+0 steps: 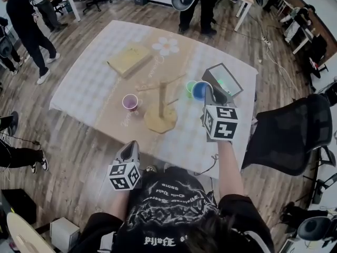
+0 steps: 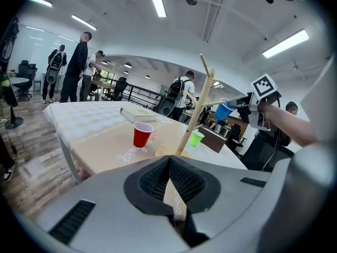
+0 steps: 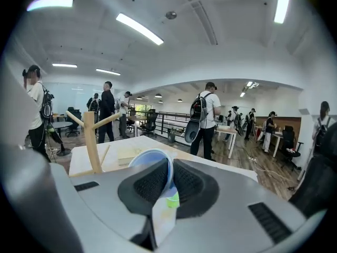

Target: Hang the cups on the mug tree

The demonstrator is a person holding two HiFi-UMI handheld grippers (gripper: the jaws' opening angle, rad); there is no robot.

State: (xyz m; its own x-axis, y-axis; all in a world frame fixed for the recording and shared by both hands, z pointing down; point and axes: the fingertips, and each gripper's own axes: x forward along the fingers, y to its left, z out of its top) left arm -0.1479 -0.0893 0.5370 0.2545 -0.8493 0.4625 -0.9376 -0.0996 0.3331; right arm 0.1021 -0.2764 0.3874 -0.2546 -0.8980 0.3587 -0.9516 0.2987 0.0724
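blue cup (image 1: 200,90), rim pinched in right hand-held gripper (image 1: 209,95), left hand-held gripper (image 1: 130,146) closed empty

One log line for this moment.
right gripper: shut on blue cup near mug tree | left gripper: shut, empty | red cup, green cup: on table

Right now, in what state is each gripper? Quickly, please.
Left gripper: closed, holding nothing.
Right gripper: closed on the wall of the blue cup.
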